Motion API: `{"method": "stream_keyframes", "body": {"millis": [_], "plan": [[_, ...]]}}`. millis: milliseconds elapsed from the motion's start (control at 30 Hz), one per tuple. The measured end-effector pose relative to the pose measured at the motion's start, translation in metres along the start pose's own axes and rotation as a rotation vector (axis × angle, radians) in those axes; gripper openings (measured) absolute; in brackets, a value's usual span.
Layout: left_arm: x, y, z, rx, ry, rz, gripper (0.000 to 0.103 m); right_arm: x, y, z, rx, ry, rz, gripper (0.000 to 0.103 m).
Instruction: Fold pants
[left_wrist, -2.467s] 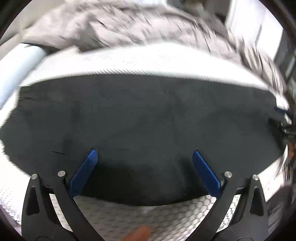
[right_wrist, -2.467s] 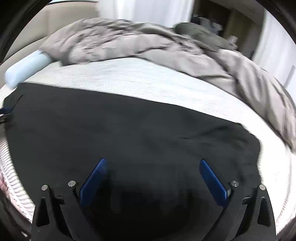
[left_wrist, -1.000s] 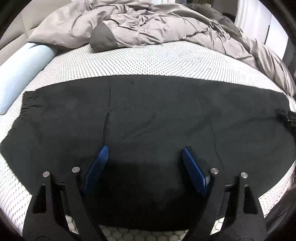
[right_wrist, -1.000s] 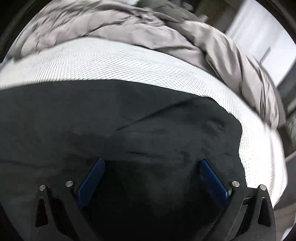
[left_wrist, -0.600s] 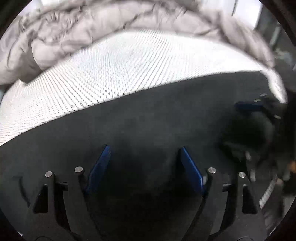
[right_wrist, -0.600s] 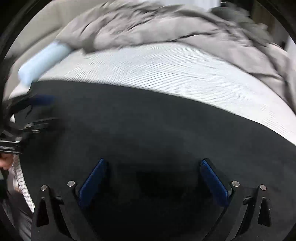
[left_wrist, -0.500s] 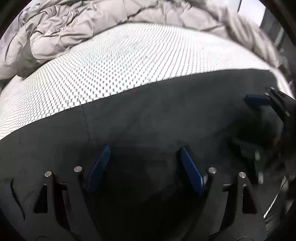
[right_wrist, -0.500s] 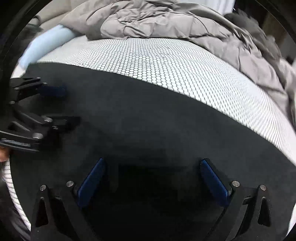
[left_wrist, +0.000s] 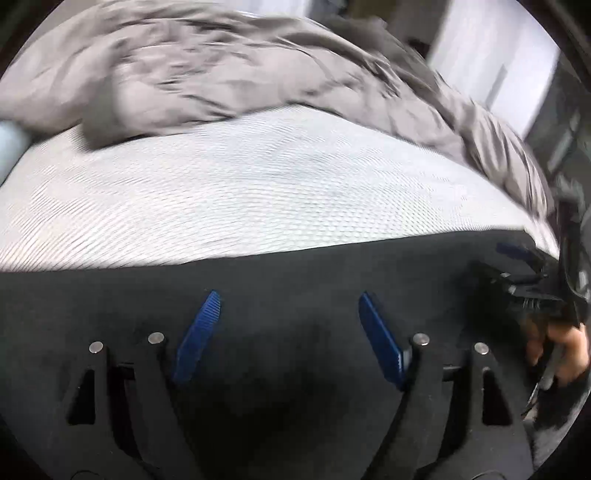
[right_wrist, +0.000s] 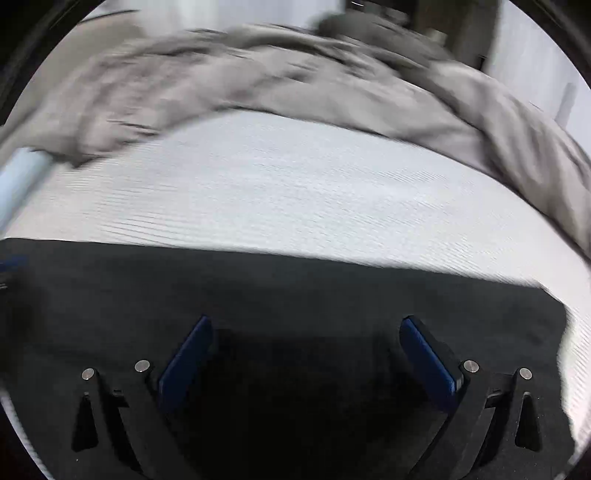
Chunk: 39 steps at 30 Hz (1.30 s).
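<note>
**Lining up over the black pants on the bed**

Through my left wrist camera, a white mesh mattress (left_wrist: 258, 177) is stretching away to a rumpled grey duvet (left_wrist: 221, 74) at the far side. The black pants (left_wrist: 295, 273) are lying flat across the near edge, and my left gripper (left_wrist: 288, 314) is hovering over them, jaws spread, holding nothing. My right gripper (left_wrist: 524, 280) is showing at the right end.

Through the right wrist camera, that gripper (right_wrist: 306, 336) is likewise gaping empty over the pants (right_wrist: 295, 288). I should pinch matching corners before lifting, keeping the cloth taut.

Both grippers (left (left_wrist: 288, 301), right (right_wrist: 306, 325)) agape
</note>
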<state>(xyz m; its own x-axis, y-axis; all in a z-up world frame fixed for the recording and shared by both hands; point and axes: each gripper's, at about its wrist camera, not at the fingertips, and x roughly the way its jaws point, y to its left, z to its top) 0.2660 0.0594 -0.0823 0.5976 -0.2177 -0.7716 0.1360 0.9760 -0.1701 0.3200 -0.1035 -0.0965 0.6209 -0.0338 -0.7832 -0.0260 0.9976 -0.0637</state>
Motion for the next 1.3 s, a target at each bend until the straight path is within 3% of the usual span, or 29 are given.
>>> {"method": "stream_keyframes", "body": {"millis": [100,167,200,233,267,300,333,500,567,667,767,867,933,1000,1100,1200,1233,1300], "plan": [[0.041,-0.021,0.003,0.029,0.107,0.069,0.076,0.010,0.042,0.005,-0.050,0.027,0.099,0.103],[0.045,-0.021,0.000,0.040,0.103,0.083,0.076,0.026,0.055,-0.002,-0.039,0.102,0.128,0.102],[0.039,-0.017,0.000,0.045,0.093,0.092,0.073,0.035,0.054,-0.003,-0.062,0.130,0.053,0.102],[0.036,-0.014,0.001,0.056,0.075,0.168,0.073,0.039,0.047,-0.005,-0.092,0.124,-0.029,0.102],[0.035,-0.005,0.001,0.072,0.052,0.293,0.073,0.040,0.041,-0.007,-0.114,0.107,-0.100,0.103],[0.033,0.011,0.000,0.074,0.036,0.406,0.081,0.038,0.031,-0.009,-0.111,0.099,-0.138,0.103],[0.026,0.031,-0.004,0.039,0.019,0.433,0.085,0.036,0.015,-0.010,-0.076,0.102,-0.148,0.103],[-0.019,0.120,-0.020,-0.227,-0.032,0.424,0.081,0.024,-0.039,-0.032,0.044,0.111,-0.147,0.102],[-0.032,0.139,-0.027,-0.294,-0.069,0.350,0.070,0.020,-0.044,-0.037,0.040,0.091,-0.161,0.103],[-0.053,0.148,-0.027,-0.299,-0.112,0.251,0.060,0.008,-0.044,-0.046,0.027,0.081,-0.176,0.103],[-0.073,0.161,-0.027,-0.255,-0.174,0.336,0.051,0.003,-0.032,-0.041,-0.004,0.061,-0.167,0.103],[-0.072,0.193,-0.039,-0.266,-0.110,0.429,0.027,0.004,-0.017,-0.039,-0.080,0.045,-0.133,0.103],[-0.068,0.219,-0.049,-0.299,-0.051,0.532,0.009,0.006,-0.004,-0.044,-0.150,0.050,-0.150,0.103],[-0.073,0.238,-0.055,-0.349,-0.054,0.578,0.000,0.008,-0.002,-0.044,-0.154,0.053,-0.155,0.103],[-0.095,0.230,-0.057,-0.329,-0.093,0.545,0.000,0.004,-0.007,-0.046,-0.122,0.059,-0.133,0.103],[-0.101,0.208,-0.066,-0.260,-0.082,0.383,0.002,0.000,-0.005,-0.048,-0.131,0.054,-0.141,0.103],[-0.096,0.199,-0.070,-0.218,-0.052,0.363,0.006,-0.001,-0.002,-0.048,-0.141,0.050,-0.138,0.103],[-0.084,0.193,-0.074,-0.151,-0.012,0.447,0.008,-0.004,0.003,-0.050,-0.162,0.045,-0.120,0.103]]}}
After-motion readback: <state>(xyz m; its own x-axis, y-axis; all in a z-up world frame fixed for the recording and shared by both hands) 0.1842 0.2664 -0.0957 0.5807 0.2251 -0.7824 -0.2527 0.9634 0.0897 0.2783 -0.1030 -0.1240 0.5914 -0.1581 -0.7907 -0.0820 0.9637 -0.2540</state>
